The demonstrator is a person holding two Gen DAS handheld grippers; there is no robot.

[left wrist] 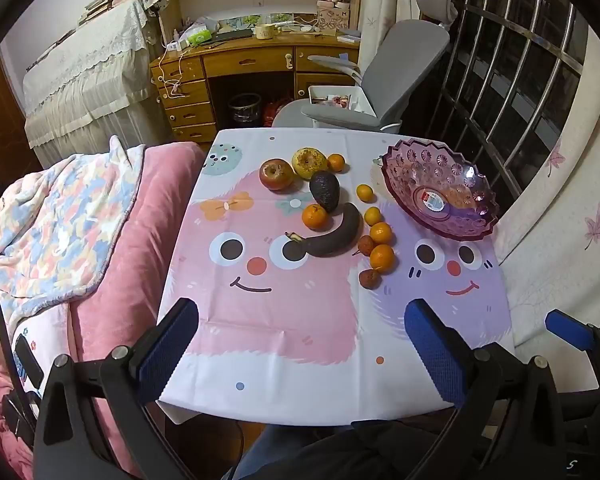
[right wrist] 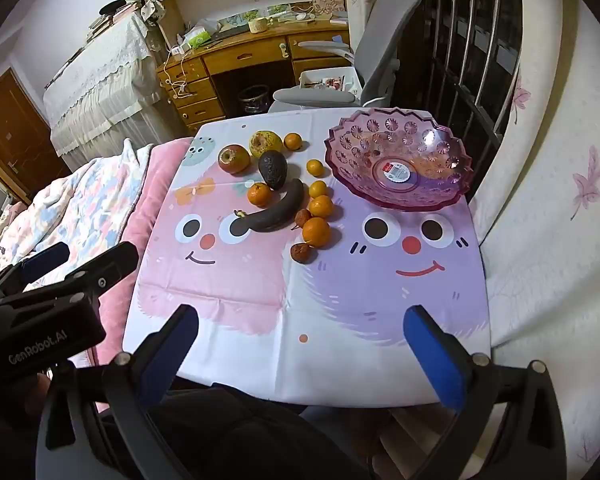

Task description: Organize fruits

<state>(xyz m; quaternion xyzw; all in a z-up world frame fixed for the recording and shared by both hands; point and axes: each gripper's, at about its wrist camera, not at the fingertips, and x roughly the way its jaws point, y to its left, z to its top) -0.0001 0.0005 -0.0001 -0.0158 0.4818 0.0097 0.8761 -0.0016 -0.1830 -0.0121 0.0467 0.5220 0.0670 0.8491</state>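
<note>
Fruit lies loose in the middle of a small table: a red apple (left wrist: 276, 174) (right wrist: 233, 158), a yellow apple (left wrist: 309, 162) (right wrist: 265, 143), a dark avocado (left wrist: 325, 191) (right wrist: 273, 169), a blackened banana (left wrist: 332, 236) (right wrist: 278, 213), several small oranges (left wrist: 381, 258) (right wrist: 317, 232) and two shrivelled brown fruits (left wrist: 369, 279) (right wrist: 301, 253). A purple glass bowl (left wrist: 440, 188) (right wrist: 400, 160) stands empty at the table's right. My left gripper (left wrist: 300, 348) hangs open over the near edge. My right gripper (right wrist: 300, 352) is open too, nothing between its fingers.
The table wears a cartoon-face cloth (left wrist: 260, 320). A bed with pink and patterned blankets (left wrist: 80, 220) borders its left side. A grey office chair (left wrist: 380, 80) and a wooden desk (left wrist: 240, 64) stand behind it. A barred window (left wrist: 520, 60) and white curtain (right wrist: 560, 220) are right.
</note>
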